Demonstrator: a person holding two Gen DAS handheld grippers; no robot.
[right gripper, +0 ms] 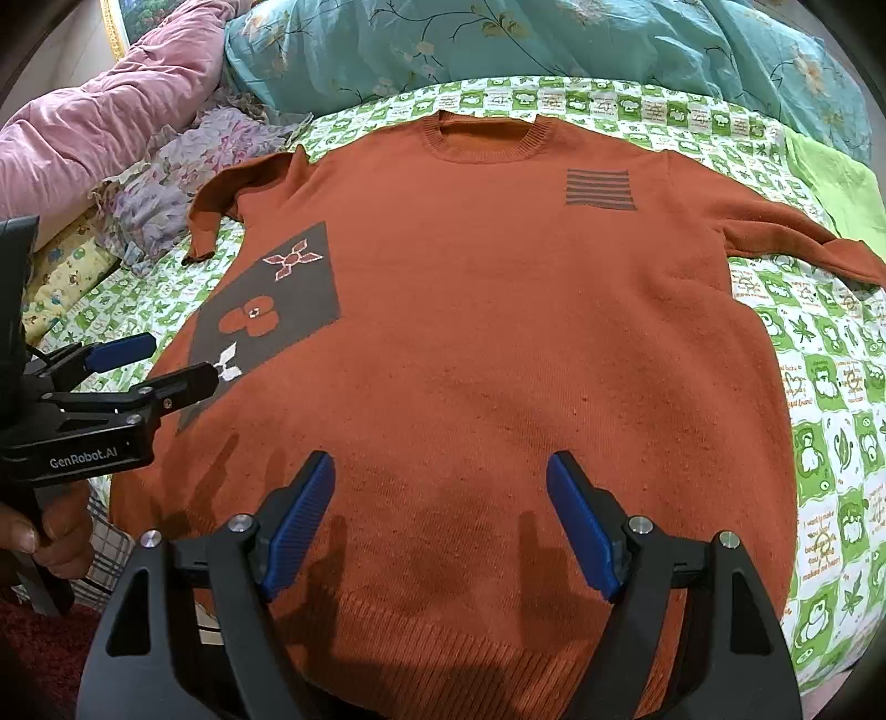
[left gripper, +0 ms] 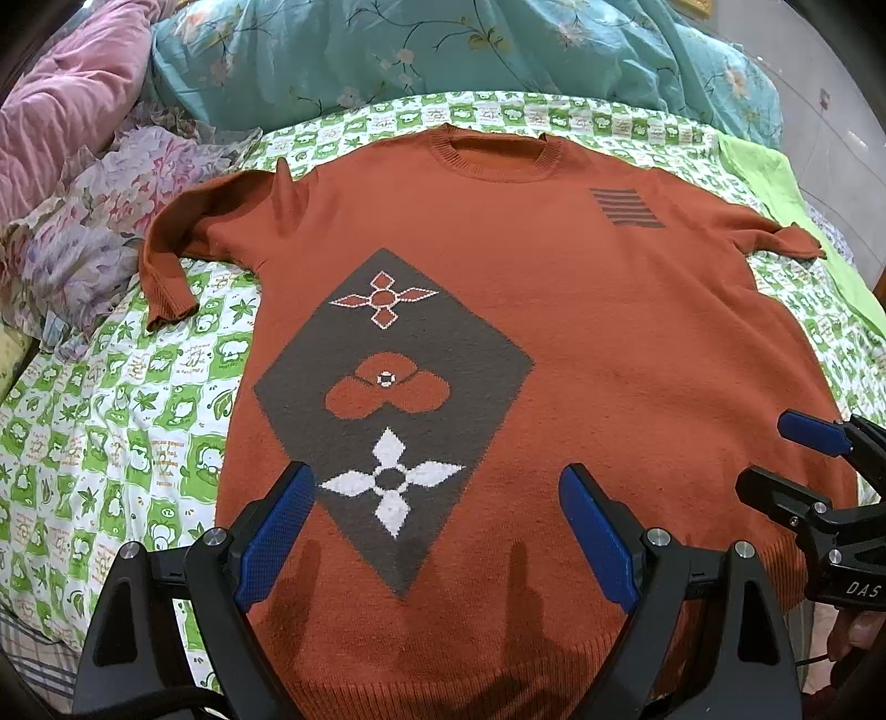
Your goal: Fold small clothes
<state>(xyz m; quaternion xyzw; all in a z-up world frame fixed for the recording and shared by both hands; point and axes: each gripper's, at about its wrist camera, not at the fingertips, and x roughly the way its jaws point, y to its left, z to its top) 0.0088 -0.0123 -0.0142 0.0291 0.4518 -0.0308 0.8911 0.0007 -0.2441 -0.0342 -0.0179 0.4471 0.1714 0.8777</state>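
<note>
An orange knit sweater (left gripper: 581, 310) (right gripper: 470, 332) lies flat, front up, on the bed, collar away from me. It bears a grey diamond patch (left gripper: 393, 399) (right gripper: 266, 310) with flower motifs and a small striped patch (left gripper: 626, 207) (right gripper: 599, 188). Both sleeves stick out sideways, the left one (left gripper: 177, 255) bent. My left gripper (left gripper: 437, 493) hovers open over the lower hem by the diamond. My right gripper (right gripper: 440, 476) hovers open above the hem's right half, also showing at the right edge (left gripper: 792, 459) of the left wrist view. Neither holds anything.
The bed carries a green-and-white patterned sheet (left gripper: 111, 421) (right gripper: 830, 399). A teal floral quilt (left gripper: 443, 50) lies behind the collar, pink and lilac bedding (left gripper: 72, 166) at the far left, a plain green cloth (right gripper: 836, 183) at the right. A hand (right gripper: 50, 531) holds the left gripper.
</note>
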